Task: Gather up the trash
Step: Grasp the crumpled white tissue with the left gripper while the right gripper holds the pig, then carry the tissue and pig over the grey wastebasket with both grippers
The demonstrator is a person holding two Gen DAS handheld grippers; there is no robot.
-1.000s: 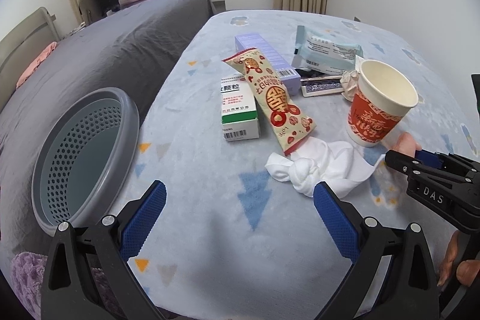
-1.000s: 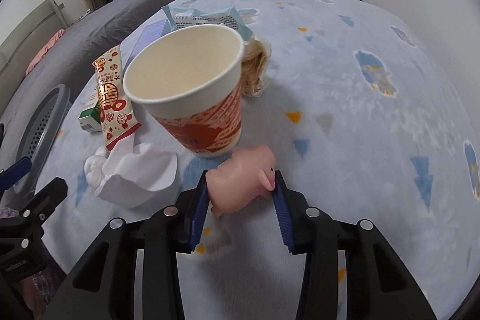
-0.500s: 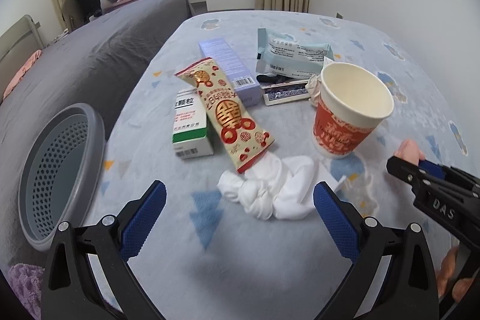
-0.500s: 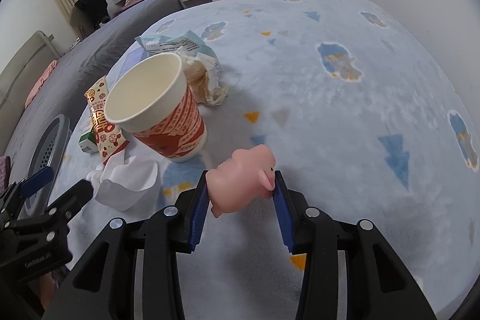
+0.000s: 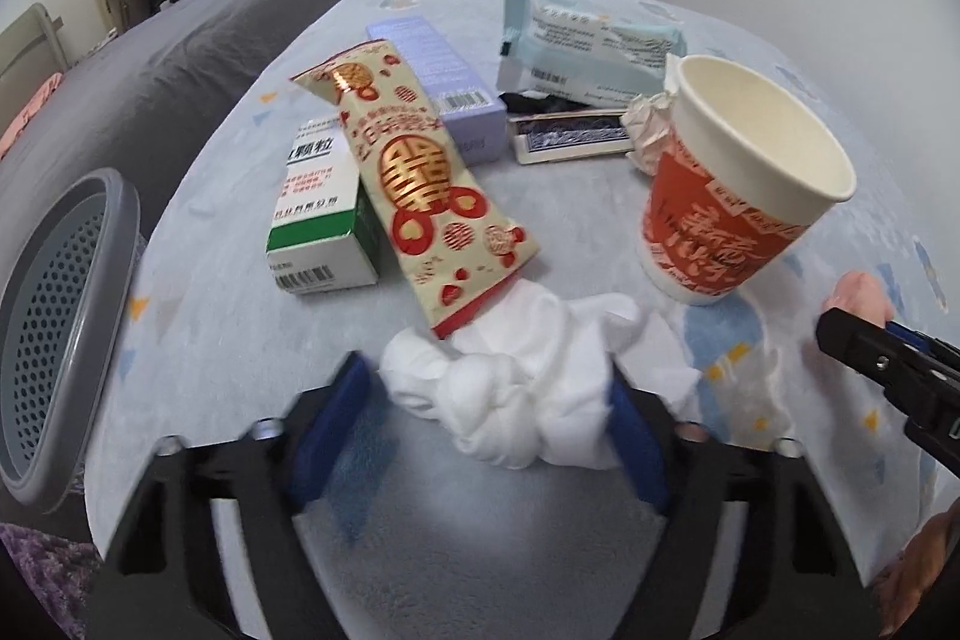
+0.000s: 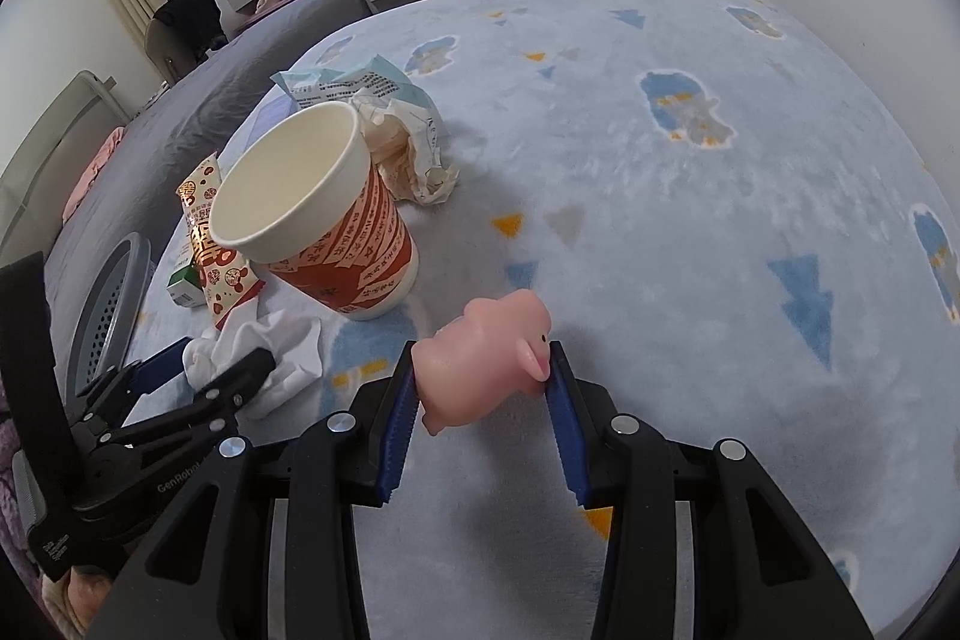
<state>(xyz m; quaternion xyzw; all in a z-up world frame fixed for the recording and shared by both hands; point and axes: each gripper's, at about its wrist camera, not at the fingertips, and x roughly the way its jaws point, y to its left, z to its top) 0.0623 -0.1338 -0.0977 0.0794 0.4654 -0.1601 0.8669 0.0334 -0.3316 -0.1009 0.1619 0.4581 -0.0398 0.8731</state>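
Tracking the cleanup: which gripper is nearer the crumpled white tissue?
Left. The left gripper straddles the crumpled white tissue, jaws closing; the right gripper holds a pink pig toy off to the side.

Basket (image 5: 66, 316) cut off (left edge); left gripper (image 5: 480, 406) pads blurred.

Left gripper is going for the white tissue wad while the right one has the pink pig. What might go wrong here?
The left gripper is closing on the tissue wad, and the snack wrapper lies on the wad's far edge, so lifting may drag it along. The paper cup stands close by and could tip. The right gripper pinches only the pink pig by its sides; it might slip.
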